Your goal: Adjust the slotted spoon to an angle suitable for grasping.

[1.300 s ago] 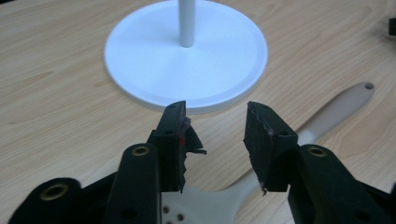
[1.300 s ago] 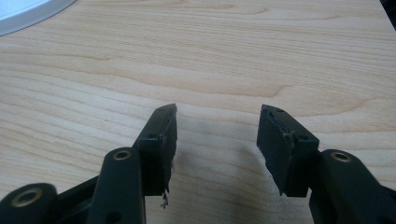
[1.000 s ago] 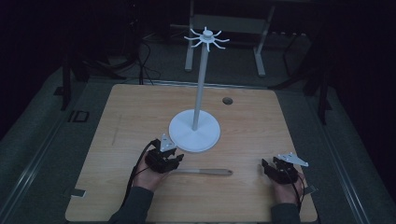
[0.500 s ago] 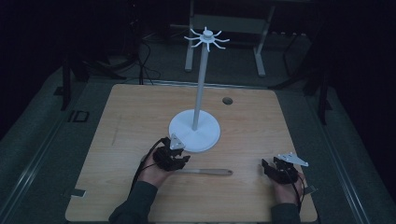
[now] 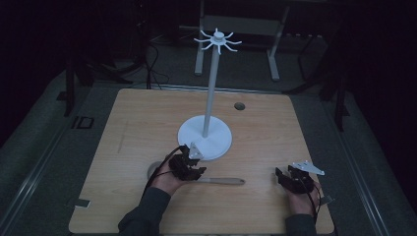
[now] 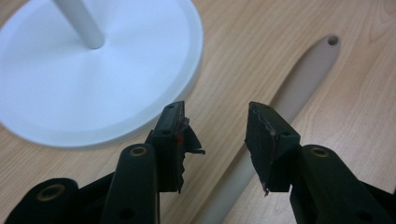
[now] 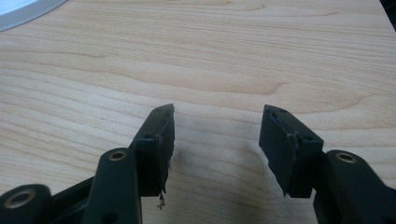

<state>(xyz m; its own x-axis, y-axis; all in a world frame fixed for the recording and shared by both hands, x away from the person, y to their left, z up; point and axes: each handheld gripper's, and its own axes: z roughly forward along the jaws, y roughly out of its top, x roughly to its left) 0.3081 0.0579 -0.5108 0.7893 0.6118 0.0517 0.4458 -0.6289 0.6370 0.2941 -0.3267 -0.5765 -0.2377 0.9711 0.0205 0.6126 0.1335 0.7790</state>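
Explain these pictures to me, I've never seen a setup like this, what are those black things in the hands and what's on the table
A person sits at a wooden table and holds a black two-jaw grasping tool in each hand; there is no robot arm. One picture comes from a camera above, looking down on the table. The other two come from small cameras riding on each tool, looking along its jaws.

On the table stands a white stand: a round base, a tall pole and a ring of hooks on top. In front of it lies a long pale utensil, flat on the wood.

The left tool hovers over the utensil's handle, beside the stand's base. Its jaws have just been opening, and they grip nothing. The right tool rests off to the side, jaws open over bare wood, holding nothing.
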